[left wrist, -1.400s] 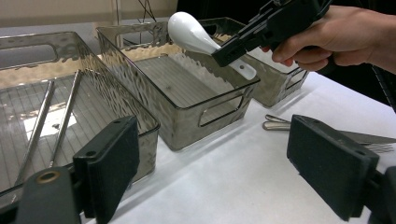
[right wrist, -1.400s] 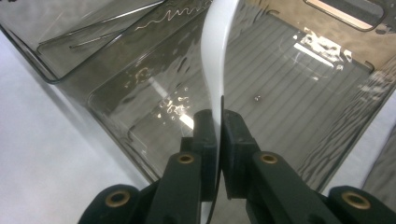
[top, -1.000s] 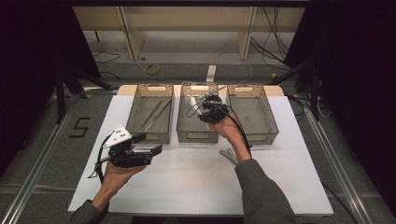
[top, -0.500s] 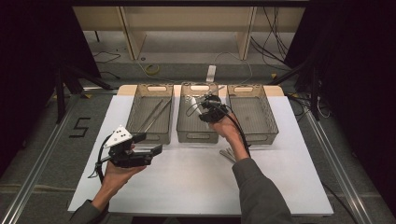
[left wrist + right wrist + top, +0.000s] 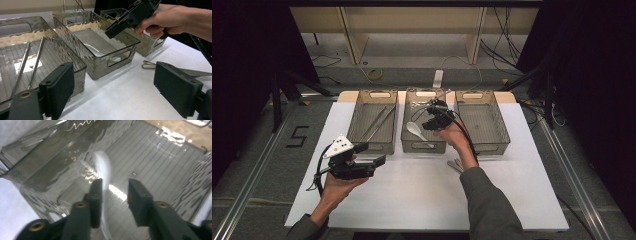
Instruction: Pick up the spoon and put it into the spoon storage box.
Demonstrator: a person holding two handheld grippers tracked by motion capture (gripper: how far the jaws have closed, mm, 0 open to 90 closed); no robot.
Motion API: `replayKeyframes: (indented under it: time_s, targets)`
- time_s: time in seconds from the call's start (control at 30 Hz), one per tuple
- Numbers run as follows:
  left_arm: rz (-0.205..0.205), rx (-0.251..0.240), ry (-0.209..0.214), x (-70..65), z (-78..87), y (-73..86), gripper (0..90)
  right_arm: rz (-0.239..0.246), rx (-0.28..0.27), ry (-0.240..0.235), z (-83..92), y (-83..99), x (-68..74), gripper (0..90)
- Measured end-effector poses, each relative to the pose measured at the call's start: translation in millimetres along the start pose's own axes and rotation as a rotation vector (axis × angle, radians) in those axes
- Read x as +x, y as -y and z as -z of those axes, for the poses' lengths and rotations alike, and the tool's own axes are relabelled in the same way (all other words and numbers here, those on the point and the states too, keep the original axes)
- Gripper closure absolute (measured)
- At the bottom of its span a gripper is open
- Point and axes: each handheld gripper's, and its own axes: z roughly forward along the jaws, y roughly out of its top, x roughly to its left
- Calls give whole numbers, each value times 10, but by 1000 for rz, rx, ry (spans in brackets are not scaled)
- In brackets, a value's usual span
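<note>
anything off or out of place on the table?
Mostly tidy. Some cutlery lies loose on the white table, in front of the bins rather than in one. The white spoon lies in the middle bin, the tongs in the left bin. No spills or visible damage.

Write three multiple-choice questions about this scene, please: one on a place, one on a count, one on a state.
1. Where does the white spoon lie?
A. in the middle bin
B. on the white table top
C. in the right bin

2. How many clear bins stand in the row?
A. two
B. three
C. four

3. How do the jaws of the right tool stand?
A. shut on the spoon
B. apart, with nothing pressed between them
C. shut on a bin's rim

Answers:
1. A, the high view shows it on the middle bin's floor.
2. B, three stand side by side.
3. B, there is a gap between the pads, and the spoon is beneath them.
</note>
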Motion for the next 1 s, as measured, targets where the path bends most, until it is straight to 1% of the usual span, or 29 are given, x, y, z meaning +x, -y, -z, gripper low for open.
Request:
replayKeyframes:
  time_s: [0.07, 0.1, 0.13, 0.23, 0.3, 0.4, 0.5, 0.63, 0.7, 0.77, 0.83, 0.87, 1.0]
  targets:
    - [-1, 1, 0, -1, 2, -1, 165, -11, -7, -13, 62, 8, -17, 554]
    - [0, 1, -1, -1, 2, -1, 165, -7, -8, -13, 94, 15, -31, 526]
    - [0, 0, -1, -1, 3, -1, 165, -10, -6, -14, 131, 23, -35, 512]
    - [1, 0, -1, 0, 3, -2, 165, 7, -26, -17, 258, 50, -66, 457]
    - [6, -2, 1, 0, 3, -3, 165, 7, -44, -26, 366, 69, -74, 439]
    - [8, -2, 0, 1, 3, -3, 165, 26, -62, -40, 517, 111, -69, 422]
    - [8, -4, 4, 6, 6, -5, 165, 48, -66, -52, 637, 178, -55, 409]
    - [9, -3, 5, -1, 5, -4, 163, 66, -48, -58, 750, 296, -33, 385]
    - [10, -1, 5, -1, 0, -4, 162, 84, -37, -48, 802, 367, -23, 379]
    - [10, -1, 4, -1, -1, -3, 162, 98, -26, -48, 845, 449, -11, 373]
    - [11, -3, 4, 0, 2, -5, 162, 110, -9, -35, 880, 531, 0, 369]
    - [12, -3, 5, 1, 2, -6, 162, 119, -9, -28, 893, 573, 2, 368]
    - [13, -4, 6, 3, 4, -6, 162, 133, 9, -21, 931, 749, 15, 366]
